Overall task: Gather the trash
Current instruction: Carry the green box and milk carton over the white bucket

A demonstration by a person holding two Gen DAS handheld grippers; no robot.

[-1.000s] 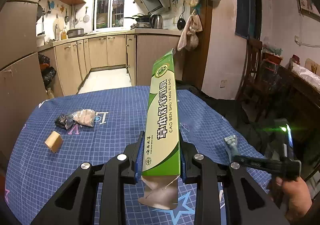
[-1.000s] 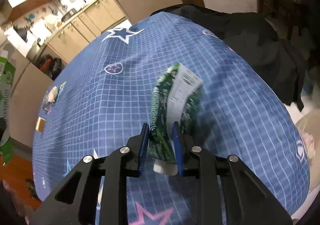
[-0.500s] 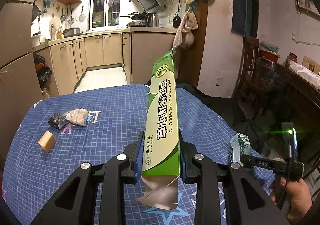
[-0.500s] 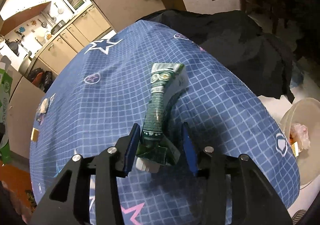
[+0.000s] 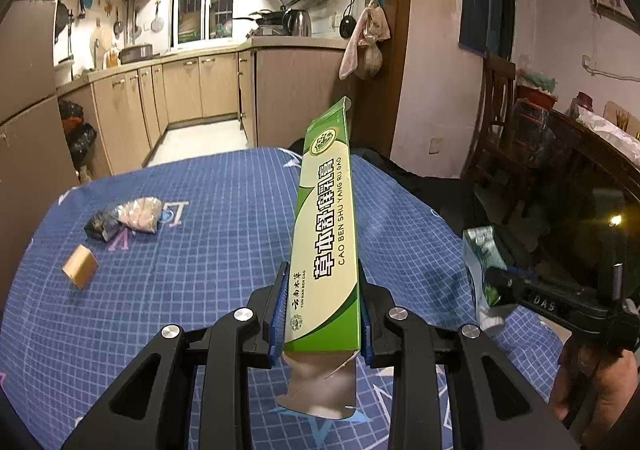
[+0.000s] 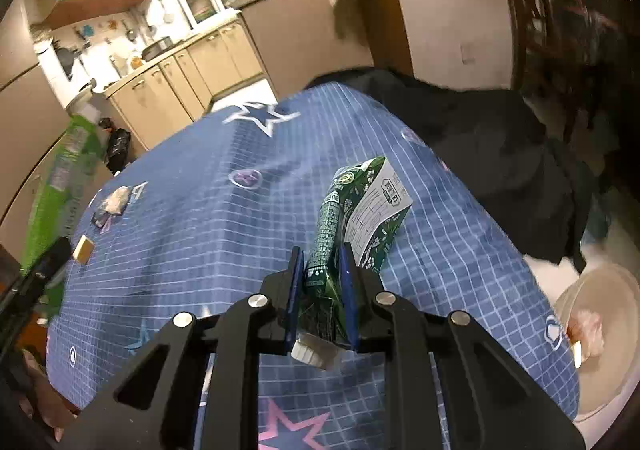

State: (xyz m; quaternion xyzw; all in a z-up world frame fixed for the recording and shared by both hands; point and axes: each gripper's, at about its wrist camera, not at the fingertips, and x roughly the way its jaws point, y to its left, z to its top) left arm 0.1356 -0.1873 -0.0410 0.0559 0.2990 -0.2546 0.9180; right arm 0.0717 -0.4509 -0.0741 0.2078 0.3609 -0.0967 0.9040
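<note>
While both grippers are closed on trash, each item is held above the blue checked worktop (image 5: 208,250). L gripper (image 5: 322,316) is clamped on a long green toothpaste box (image 5: 326,246), tilted up and away, open flap at the near end. R gripper (image 6: 320,292) has just been closing; its pads are pressed on a crumpled dark-green carton (image 6: 340,226), white cap at the near end, printed panel spread to the right. Left lying on the worktop, well apart: a small tan block (image 5: 80,271) and, near it, a bagged wad (image 5: 128,216). A clear bin (image 6: 592,338) is seen past the worktop's right edge.
</note>
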